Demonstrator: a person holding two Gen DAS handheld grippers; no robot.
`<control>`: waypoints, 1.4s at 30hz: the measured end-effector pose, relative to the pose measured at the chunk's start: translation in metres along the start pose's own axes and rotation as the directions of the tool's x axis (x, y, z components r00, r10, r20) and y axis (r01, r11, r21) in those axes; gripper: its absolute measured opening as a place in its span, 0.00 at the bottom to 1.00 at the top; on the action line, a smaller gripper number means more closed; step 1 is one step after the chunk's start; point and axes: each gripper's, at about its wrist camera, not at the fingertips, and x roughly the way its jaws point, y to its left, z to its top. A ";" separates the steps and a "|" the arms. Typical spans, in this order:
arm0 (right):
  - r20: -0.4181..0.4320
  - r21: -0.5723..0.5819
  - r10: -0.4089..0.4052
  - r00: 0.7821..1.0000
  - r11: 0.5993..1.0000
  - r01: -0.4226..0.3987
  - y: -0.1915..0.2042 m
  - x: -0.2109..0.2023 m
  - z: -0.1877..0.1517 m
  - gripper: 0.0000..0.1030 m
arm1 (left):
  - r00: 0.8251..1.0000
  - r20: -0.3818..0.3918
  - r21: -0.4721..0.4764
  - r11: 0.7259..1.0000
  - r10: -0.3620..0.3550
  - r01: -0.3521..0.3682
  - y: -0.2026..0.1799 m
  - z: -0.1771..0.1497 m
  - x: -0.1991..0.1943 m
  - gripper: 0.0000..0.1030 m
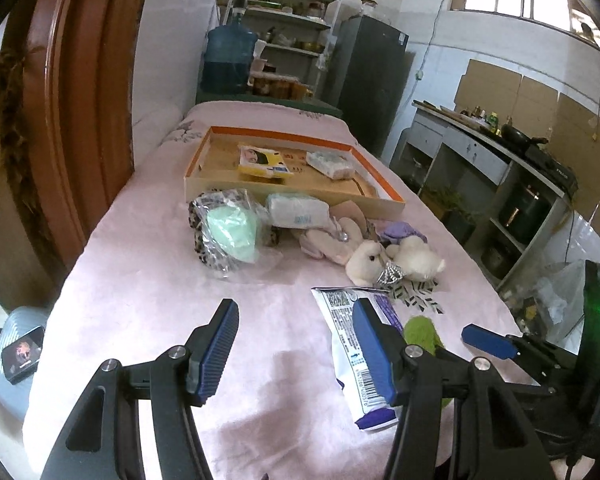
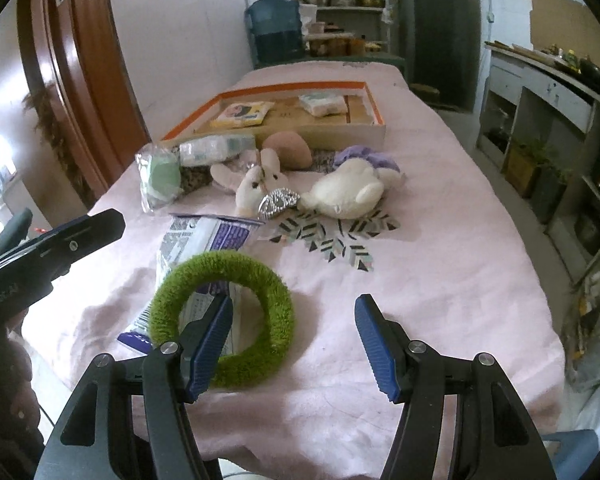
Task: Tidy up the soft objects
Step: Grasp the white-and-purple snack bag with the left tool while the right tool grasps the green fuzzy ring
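Observation:
My left gripper point(image 1: 296, 344) hangs open over the pink cloth, and its right finger overlaps a purple-and-white packet point(image 1: 352, 344); nothing sits between the pads. My right gripper point(image 2: 292, 344) is open too. Its left finger lies over the hole of a green fuzzy ring point(image 2: 276, 320), so the ring's right side is between the jaws, unpinched. The ring rests partly on the packet point(image 2: 204, 236). Farther back lie a white plush bunny point(image 2: 348, 192), a mint item in a clear bag point(image 1: 232, 232) and a tissue pack point(image 1: 296, 212).
An orange-rimmed cardboard tray point(image 1: 292, 196) at the back holds a yellow packet and a tissue pack. A silver tiara point(image 2: 278, 200) and a paper snowflake point(image 2: 332, 240) lie by the bunny. The table's right edge drops toward a grey counter point(image 1: 480, 152). A phone point(image 1: 22, 354) sits low left.

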 end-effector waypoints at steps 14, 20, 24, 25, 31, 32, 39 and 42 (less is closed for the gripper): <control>-0.037 0.002 0.036 0.999 0.999 -0.036 -0.005 0.015 -0.005 0.14 | 0.997 -0.065 -0.006 0.999 -0.047 0.047 -0.004 -0.006 0.018 0.57; -0.029 0.020 0.024 0.999 1.000 -0.023 -0.014 0.013 -0.006 0.14 | 0.989 -0.117 -0.017 0.996 -0.090 0.089 -0.012 -0.009 0.034 0.57; -0.021 0.028 0.021 1.000 0.999 -0.021 -0.018 0.010 -0.007 0.14 | 0.982 -0.141 -0.032 0.992 -0.127 0.124 -0.018 -0.011 0.045 0.57; -0.018 0.034 0.020 1.000 0.999 -0.020 -0.020 0.010 -0.007 0.14 | 0.980 -0.148 -0.036 0.991 -0.136 0.132 -0.019 -0.012 0.048 0.57; -0.009 0.053 0.021 1.000 0.998 -0.021 -0.027 0.007 -0.008 0.14 | 0.966 -0.164 -0.067 0.980 -0.198 0.190 -0.025 -0.018 0.057 0.42; -0.008 0.052 0.022 1.000 0.998 -0.021 -0.028 0.007 -0.008 0.14 | 0.965 -0.163 -0.066 0.978 -0.207 0.199 -0.026 -0.019 0.057 0.39; -0.002 0.048 0.016 1.000 0.999 -0.016 -0.027 0.007 -0.008 0.14 | 0.972 -0.146 -0.015 0.983 -0.182 0.182 -0.036 -0.019 0.052 0.33; 0.007 0.041 0.011 1.000 0.999 -0.012 -0.025 0.004 -0.005 0.14 | 0.974 -0.141 -0.005 0.984 -0.177 0.178 -0.039 -0.018 0.048 0.32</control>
